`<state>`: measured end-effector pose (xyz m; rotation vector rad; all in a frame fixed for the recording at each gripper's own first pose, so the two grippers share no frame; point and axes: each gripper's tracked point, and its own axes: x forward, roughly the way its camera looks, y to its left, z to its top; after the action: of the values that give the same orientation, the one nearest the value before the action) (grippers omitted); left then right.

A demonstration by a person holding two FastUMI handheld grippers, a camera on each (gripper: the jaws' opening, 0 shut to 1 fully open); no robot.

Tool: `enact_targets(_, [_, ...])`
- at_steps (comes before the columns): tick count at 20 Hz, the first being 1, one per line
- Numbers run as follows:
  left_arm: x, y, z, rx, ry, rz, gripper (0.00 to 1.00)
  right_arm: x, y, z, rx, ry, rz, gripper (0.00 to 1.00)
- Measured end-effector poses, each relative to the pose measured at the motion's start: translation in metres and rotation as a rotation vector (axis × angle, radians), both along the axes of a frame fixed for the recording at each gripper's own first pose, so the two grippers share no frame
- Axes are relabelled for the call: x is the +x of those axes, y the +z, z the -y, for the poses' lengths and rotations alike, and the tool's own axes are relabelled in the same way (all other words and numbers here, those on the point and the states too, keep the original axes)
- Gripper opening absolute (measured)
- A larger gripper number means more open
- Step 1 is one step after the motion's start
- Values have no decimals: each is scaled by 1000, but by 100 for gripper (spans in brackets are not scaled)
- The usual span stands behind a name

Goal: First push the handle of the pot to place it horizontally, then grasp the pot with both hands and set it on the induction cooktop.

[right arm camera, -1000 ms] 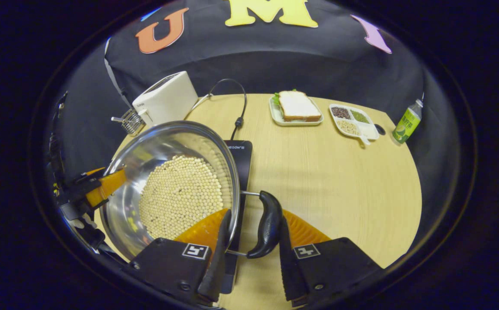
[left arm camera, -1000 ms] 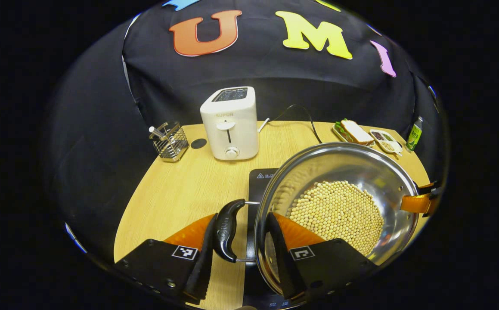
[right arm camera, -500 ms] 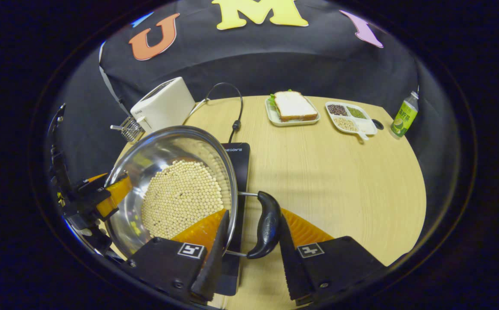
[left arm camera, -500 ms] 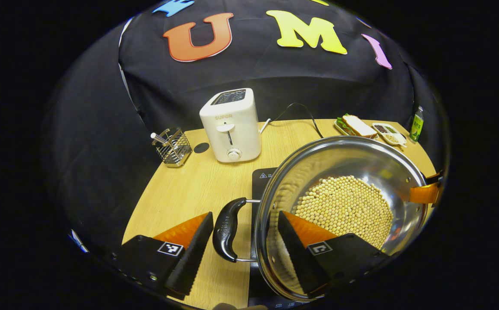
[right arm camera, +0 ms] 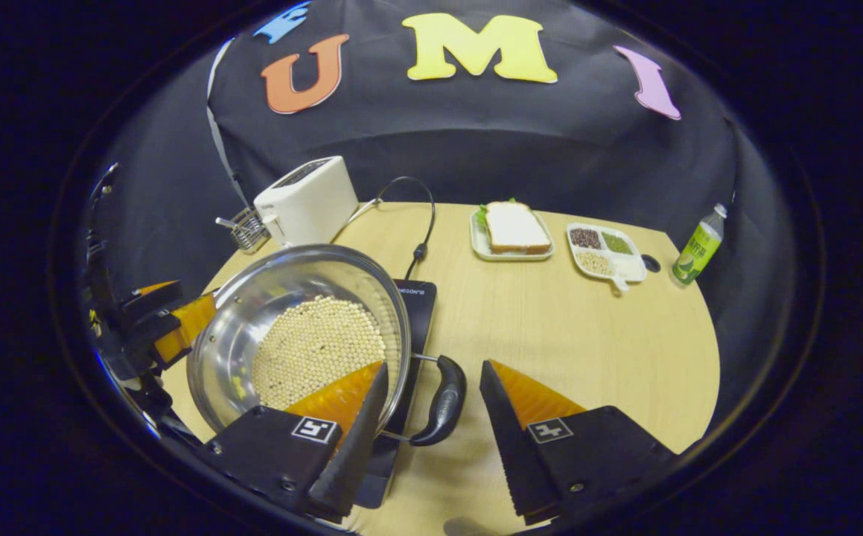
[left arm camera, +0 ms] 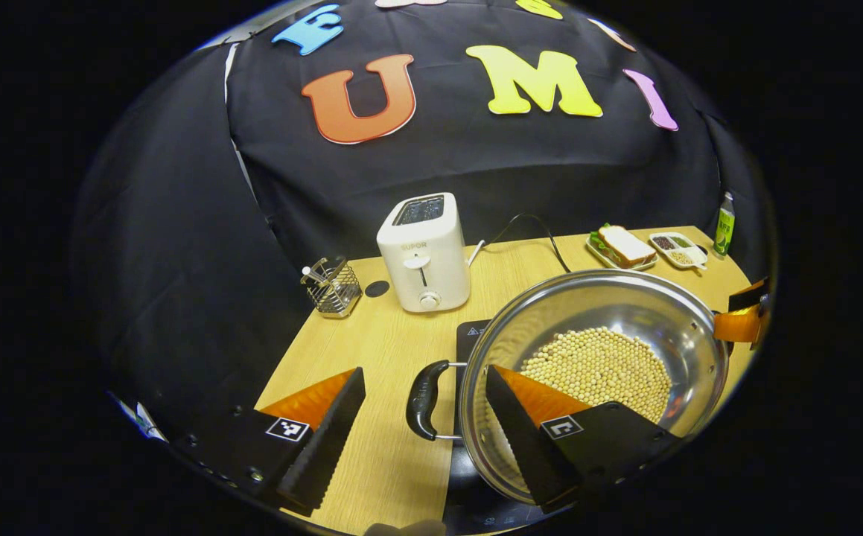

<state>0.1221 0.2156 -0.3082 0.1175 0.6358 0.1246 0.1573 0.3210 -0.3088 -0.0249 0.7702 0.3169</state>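
Steel pot (left arm camera: 595,327) with a shiny rounded wall sits on the black induction cooktop (right arm camera: 410,305), its bottom covered by small pale round beans (right arm camera: 316,350). A black curved handle (left arm camera: 424,398) juts out level on each side. The left gripper (left arm camera: 420,439) has its jaws apart around one handle without touching it; the right gripper (right arm camera: 431,435) likewise stands open around the other handle (right arm camera: 442,402). On the light wooden table (right arm camera: 565,335) stand a white toaster (left arm camera: 424,253), a wire basket (left arm camera: 332,286), a sandwich plate (right arm camera: 511,231), a divided dish (right arm camera: 606,253) and a green bottle (right arm camera: 695,246), all well apart from the pot.
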Motion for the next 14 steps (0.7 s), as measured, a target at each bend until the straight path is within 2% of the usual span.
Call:
enact_targets(6, [-14,40,18,-16,3,60,97,-9,29,9,-12,40,79,78])
enact_targets(14, [-43,124,66,-47,-16,197,96,-35,106,45,24,53,232,78])
